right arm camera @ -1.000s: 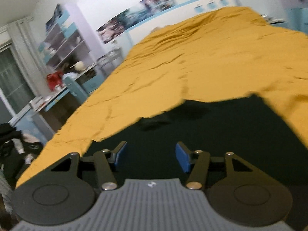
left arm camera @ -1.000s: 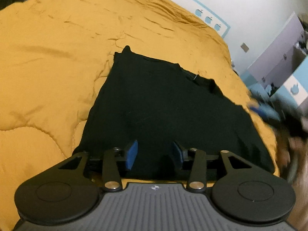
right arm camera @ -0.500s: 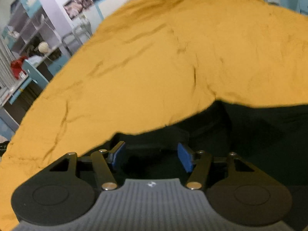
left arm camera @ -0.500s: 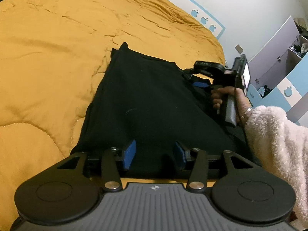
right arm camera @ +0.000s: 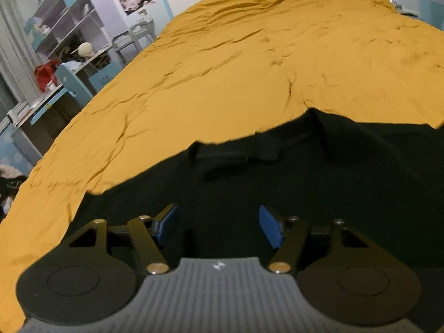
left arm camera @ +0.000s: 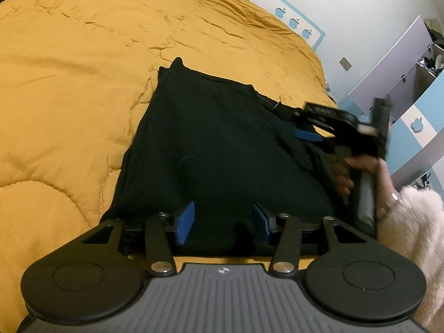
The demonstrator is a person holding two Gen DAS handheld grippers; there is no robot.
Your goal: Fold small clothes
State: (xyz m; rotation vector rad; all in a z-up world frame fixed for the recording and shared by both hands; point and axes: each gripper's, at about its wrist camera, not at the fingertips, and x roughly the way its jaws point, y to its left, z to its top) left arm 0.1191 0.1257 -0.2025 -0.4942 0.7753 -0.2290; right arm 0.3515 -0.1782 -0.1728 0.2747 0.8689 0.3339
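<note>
The black garment point(left arm camera: 216, 144) lies flat on the orange quilt point(left arm camera: 69, 83), soft and limp, so with my left gripper point(left arm camera: 223, 222) parted and my right gripper point(right arm camera: 219, 226) just widening, both empty, I'd pinch its hems.

So there's one black garment point(left arm camera: 222, 144) lying flat on the mustard-yellow quilt point(left arm camera: 83, 83), folded into a rough trapezoid, narrower at the far end. The fabric is plain dark, mostly smooth. The right side looks bunched up, with a strap or waistband bit point(right arm camera: 238, 152) showing near the far edge.
</note>
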